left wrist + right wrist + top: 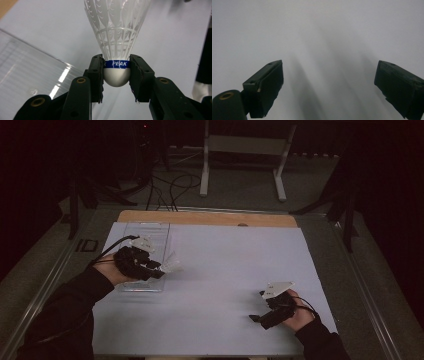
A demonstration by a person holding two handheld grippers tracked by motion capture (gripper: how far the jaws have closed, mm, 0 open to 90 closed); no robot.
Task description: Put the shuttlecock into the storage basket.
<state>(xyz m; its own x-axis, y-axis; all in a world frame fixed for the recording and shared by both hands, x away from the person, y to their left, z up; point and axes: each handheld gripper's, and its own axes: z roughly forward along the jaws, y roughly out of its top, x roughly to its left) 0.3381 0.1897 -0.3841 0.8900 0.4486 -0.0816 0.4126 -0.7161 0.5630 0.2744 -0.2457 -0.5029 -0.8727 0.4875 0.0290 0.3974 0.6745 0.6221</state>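
Note:
A white shuttlecock with a blue band reading PEAK is held by its rounded cork base between the jaws of my left gripper, feathers pointing away from the camera. In the high view the left gripper hovers at the table's left, over the near end of a clear plastic tray, with the shuttlecock sticking out to the right. My right gripper rests low at the near right of the white sheet. Its jaws stand wide apart with nothing between them, above the bare white surface.
The clear tray lies along the left part of the sheet. A wooden strip borders the table's far edge. Beyond it stand a white frame's legs and cables on the floor. Metal rails run along both sides of the table.

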